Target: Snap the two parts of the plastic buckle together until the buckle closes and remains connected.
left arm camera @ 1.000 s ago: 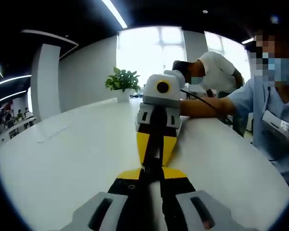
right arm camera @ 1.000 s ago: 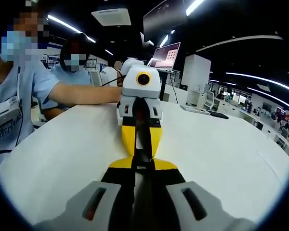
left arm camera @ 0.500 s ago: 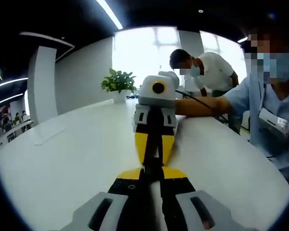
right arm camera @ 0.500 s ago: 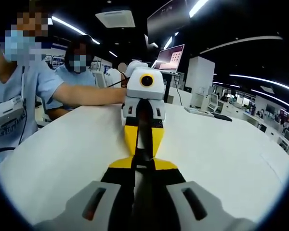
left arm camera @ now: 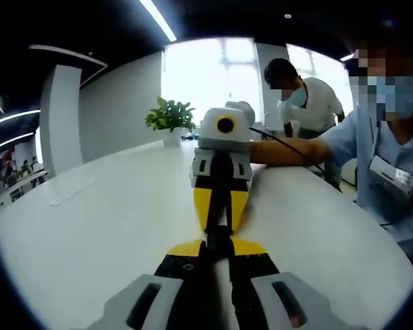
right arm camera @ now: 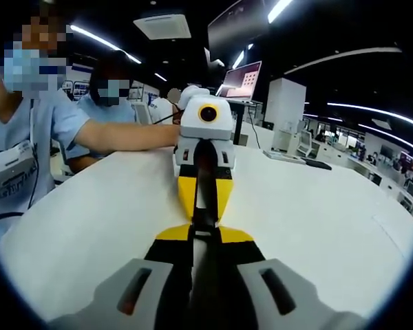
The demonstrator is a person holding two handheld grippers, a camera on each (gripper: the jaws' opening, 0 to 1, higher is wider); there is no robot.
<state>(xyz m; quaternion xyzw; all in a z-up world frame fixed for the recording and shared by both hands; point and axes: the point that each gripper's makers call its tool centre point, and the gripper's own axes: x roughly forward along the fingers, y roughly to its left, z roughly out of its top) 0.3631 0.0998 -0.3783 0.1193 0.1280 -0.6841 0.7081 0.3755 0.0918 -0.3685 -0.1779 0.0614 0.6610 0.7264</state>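
A black plastic buckle [left arm camera: 218, 235] is held just above the white table [left arm camera: 89, 240], spanning the short gap between two grippers that face each other tip to tip. My left gripper [left arm camera: 218, 250] is shut on its near end. The right gripper [left arm camera: 219, 221], with yellow fingers [left arm camera: 204, 206] pointing at the camera, is shut on the far end. In the right gripper view the same holds in mirror: my right gripper [right arm camera: 205, 239] and the left gripper [right arm camera: 204, 214] both clamp the buckle [right arm camera: 204, 227]. The jaws hide whether the two halves are latched.
A person in light blue [left arm camera: 389, 172] sits at the table edge, a forearm [left arm camera: 289, 150] reaching to the right gripper. Another person [left arm camera: 306, 103] stands behind. A potted plant [left arm camera: 171, 117] stands at the far edge. A laptop [right arm camera: 242, 79] stands beyond the table.
Both grippers stay clamped tip to tip on the buckle. The views shifted slightly, and the person standing behind has straightened up and moved right.
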